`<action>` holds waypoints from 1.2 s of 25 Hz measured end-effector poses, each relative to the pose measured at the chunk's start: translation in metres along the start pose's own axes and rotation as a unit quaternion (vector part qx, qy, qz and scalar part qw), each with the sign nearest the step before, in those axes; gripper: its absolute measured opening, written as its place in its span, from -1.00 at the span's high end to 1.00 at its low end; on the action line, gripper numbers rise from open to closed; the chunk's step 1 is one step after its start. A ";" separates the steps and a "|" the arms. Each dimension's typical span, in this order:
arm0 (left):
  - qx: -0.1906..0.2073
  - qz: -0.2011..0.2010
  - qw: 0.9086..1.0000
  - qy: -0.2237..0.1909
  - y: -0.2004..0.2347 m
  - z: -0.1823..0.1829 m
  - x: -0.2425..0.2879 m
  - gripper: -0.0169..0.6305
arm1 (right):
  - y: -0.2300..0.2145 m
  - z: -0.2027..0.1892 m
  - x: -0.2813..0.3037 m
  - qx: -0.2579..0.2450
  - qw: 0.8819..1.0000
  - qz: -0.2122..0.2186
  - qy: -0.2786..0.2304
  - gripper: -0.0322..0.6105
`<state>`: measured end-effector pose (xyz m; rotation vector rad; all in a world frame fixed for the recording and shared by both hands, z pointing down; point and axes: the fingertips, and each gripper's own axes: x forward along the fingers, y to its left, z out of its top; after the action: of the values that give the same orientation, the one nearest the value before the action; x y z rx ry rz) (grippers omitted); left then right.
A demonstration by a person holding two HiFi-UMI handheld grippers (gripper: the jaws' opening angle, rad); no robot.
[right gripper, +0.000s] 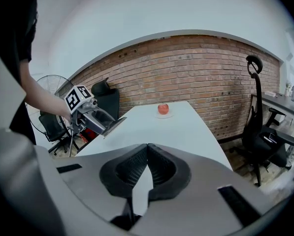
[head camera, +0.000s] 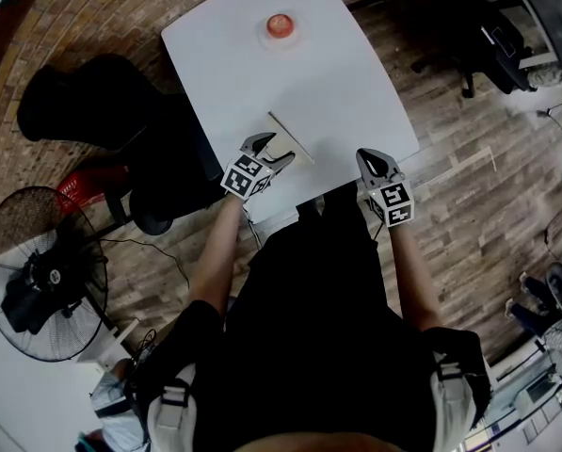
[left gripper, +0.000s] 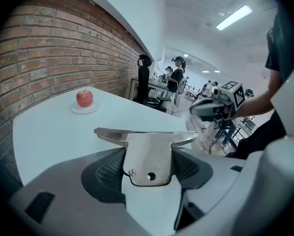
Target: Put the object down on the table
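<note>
My left gripper (head camera: 269,154) is shut on a flat metal plate (left gripper: 144,137) with a wide front lip and a small hole; the ribbed pads (left gripper: 109,169) press on its sides. It hangs over the near edge of the white table (head camera: 346,83). The plate's front end (head camera: 291,140) shows pale above the tabletop. From the right gripper view, that gripper (right gripper: 92,118) and its plate (right gripper: 115,124) are at the left. My right gripper (head camera: 376,166) is shut with nothing in it, at the table's near right corner; its pads (right gripper: 147,156) meet.
A red apple (head camera: 280,24) on a small white dish stands at the table's far end. A black chair (head camera: 83,102) and a floor fan (head camera: 36,271) are left of the table, an office chair (right gripper: 259,132) is right. People (left gripper: 178,78) stand far off.
</note>
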<state>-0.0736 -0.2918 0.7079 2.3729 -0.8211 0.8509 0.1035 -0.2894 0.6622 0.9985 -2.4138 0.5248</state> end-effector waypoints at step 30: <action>0.048 -0.011 0.993 0.105 0.024 -0.048 0.079 0.03 | -0.010 -0.024 -0.011 0.016 0.999 -0.011 0.031 0.90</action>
<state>-0.0594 -0.3093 0.8008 2.3195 -0.6812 1.1306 0.1248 -0.2779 0.6771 1.0056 -2.3450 0.5807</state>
